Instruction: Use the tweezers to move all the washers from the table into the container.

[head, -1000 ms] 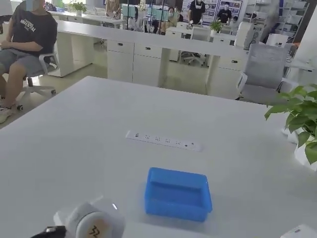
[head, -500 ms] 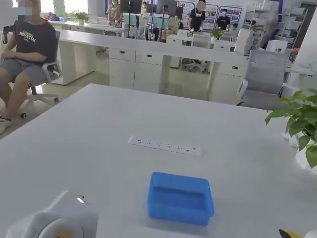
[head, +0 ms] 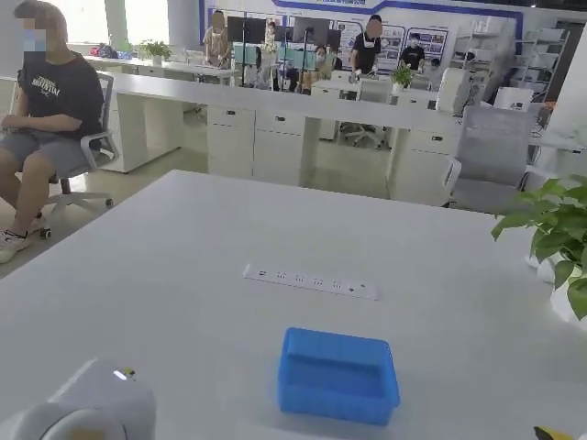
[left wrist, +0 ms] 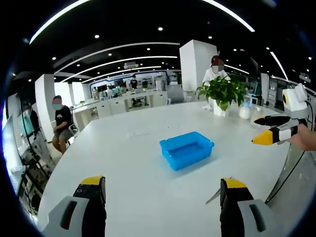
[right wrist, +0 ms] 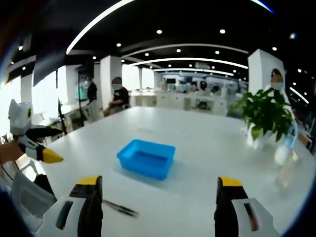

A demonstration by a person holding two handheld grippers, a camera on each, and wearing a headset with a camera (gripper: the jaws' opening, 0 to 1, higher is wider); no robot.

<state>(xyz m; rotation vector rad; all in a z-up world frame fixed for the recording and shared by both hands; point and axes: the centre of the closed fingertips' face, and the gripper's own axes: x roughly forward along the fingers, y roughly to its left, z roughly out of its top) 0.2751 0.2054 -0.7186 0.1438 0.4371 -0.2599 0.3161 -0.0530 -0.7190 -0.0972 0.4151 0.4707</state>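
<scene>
Tweezers [right wrist: 120,209] lie on the table [right wrist: 197,148] between the jaws of our right gripper [right wrist: 159,180], nearer one jaw. Beyond them sits the blue container [right wrist: 146,157]. We hold right gripper and left gripper [left wrist: 162,182] spread wide, gripping nothing.

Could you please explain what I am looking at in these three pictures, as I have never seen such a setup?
A person holds two hand-held tools with two jaws each. One picture comes from a headset camera, looking down at the white table. The round ones come from cameras on the left gripper and the right gripper, whose yellow-tipped jaws stand open, holding nothing. On the table lie a blue container, tweezers and a power strip.
</scene>
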